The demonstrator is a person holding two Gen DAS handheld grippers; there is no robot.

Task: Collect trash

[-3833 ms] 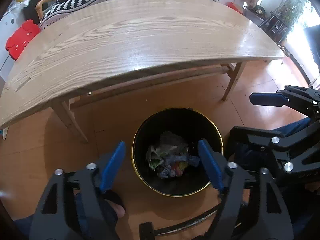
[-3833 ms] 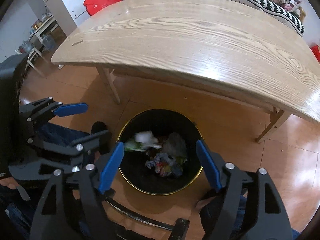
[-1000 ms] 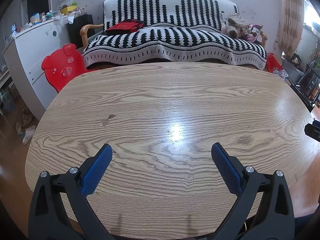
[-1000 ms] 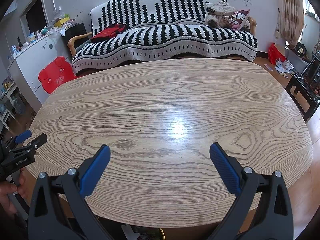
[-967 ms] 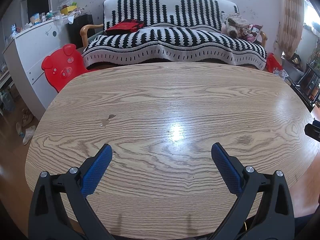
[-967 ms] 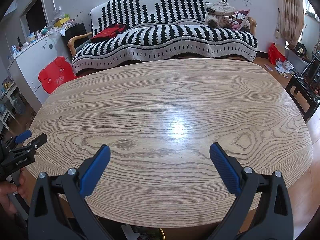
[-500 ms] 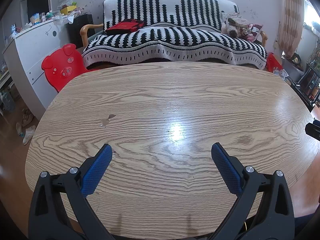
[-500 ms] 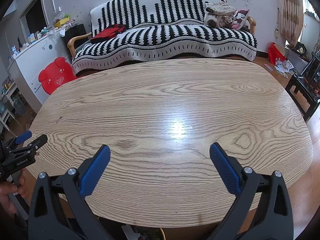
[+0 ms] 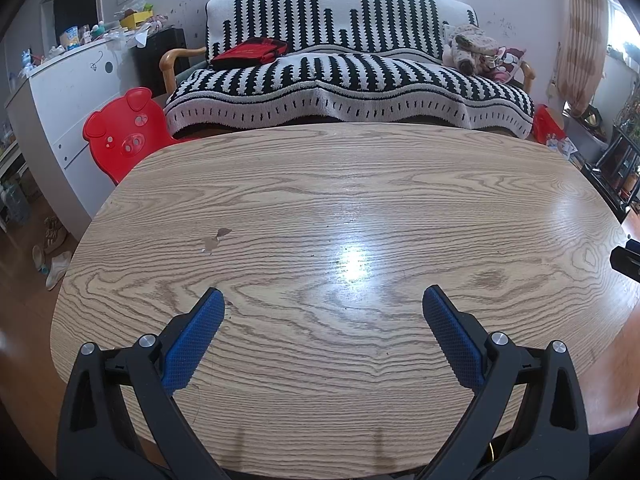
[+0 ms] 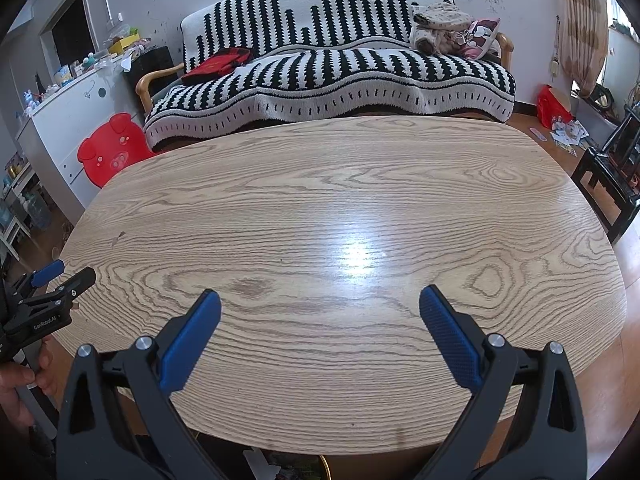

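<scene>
I see the wooden table [image 9: 340,208] filling mid-frame, no trash on it. My left gripper [image 9: 323,312] and right gripper [image 10: 320,310] gape wide, empty. Bin rim [image 10: 326,467] at bottom edge (scraps there look light, crumpled; I'd pinch loosely).

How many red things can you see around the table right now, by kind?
Red pig-shaped chair: 1
Red cloth item on the sofa: 1
Red bag on the floor by the sofa's far end: 1
Total: 3
</scene>
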